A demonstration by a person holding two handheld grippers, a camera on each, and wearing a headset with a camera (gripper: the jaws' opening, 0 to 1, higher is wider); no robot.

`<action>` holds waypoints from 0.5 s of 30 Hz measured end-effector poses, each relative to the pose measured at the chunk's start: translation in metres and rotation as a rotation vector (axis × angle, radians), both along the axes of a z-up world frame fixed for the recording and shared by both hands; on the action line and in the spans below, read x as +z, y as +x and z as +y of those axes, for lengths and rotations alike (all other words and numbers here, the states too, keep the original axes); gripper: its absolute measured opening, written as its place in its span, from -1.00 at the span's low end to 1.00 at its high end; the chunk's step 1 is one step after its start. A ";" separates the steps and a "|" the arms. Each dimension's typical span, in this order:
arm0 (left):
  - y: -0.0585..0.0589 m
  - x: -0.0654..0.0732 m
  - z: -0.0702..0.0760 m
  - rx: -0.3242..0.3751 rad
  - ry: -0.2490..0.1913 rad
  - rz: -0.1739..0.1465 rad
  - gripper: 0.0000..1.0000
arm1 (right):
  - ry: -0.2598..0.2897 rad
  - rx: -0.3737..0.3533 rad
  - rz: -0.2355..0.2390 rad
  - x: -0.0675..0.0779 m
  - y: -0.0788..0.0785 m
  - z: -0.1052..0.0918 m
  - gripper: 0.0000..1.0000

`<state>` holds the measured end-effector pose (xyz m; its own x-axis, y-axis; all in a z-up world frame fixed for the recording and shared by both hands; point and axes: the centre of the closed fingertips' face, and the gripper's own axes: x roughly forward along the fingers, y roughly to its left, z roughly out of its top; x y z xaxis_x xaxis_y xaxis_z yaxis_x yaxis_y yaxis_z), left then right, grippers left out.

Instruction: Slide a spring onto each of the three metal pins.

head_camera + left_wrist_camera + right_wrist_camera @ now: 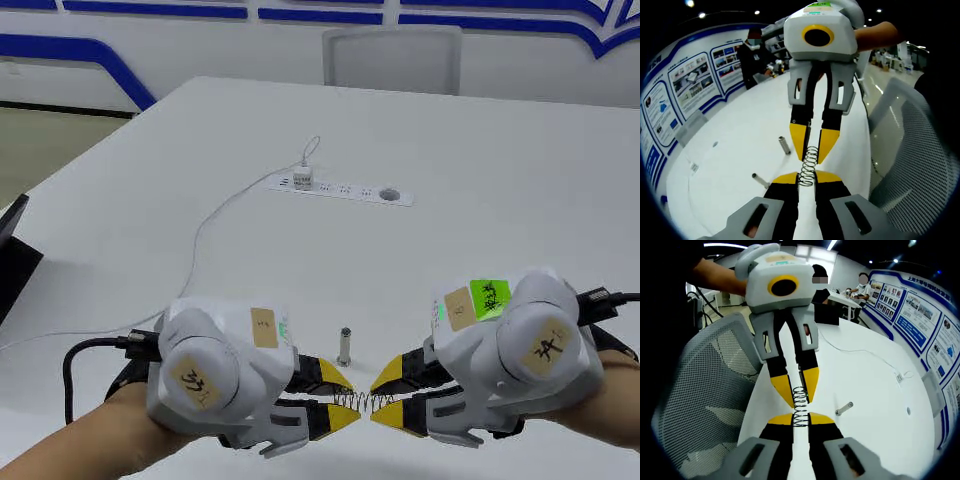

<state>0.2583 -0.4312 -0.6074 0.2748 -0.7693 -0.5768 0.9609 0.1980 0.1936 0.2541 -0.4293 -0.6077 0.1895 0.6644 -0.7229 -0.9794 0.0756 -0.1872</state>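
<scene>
Item: spring (363, 402). Likely light, bendy wire coil that kinks or flicks away easily. Loc: spans your left gripper (349, 401) & right gripper (379, 403), each clamped on one end. Pin (345, 345) upright just beyond. Grip end coils only, gently.

One spring (809, 165), two pins (784, 145) (760, 180)

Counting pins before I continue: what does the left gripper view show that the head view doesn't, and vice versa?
Left gripper view adds a second short metal pin, nearer the left tongs, and blue-and-white wall posters. Head view adds a long white power strip and its white cable. Both share the thin coiled metal spring clamped between left tongs and right tongs, plus one short upright metal pin.
</scene>
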 end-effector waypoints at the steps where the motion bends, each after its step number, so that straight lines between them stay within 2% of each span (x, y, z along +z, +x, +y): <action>1: 0.001 0.000 0.000 0.001 0.000 -0.005 -0.80 | 0.002 -0.001 -0.003 0.000 0.000 0.000 -0.78; 9: 0.002 0.003 0.001 -0.002 -0.010 -0.006 -0.81 | 0.036 -0.032 0.003 0.003 0.004 -0.001 -0.74; 13: 0.003 0.005 0.001 -0.002 -0.013 -0.008 -0.81 | 0.021 -0.045 -0.001 -0.002 0.007 -0.007 -0.67; 15: 0.003 0.006 0.001 -0.004 -0.017 -0.010 -0.81 | 0.037 -0.064 0.013 -0.003 0.008 -0.009 -0.68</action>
<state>0.2610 -0.4301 -0.6013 0.2770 -0.7800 -0.5612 0.9598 0.1970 0.1999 0.2621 -0.4379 -0.6109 0.2229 0.6773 -0.7011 -0.9748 0.1446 -0.1702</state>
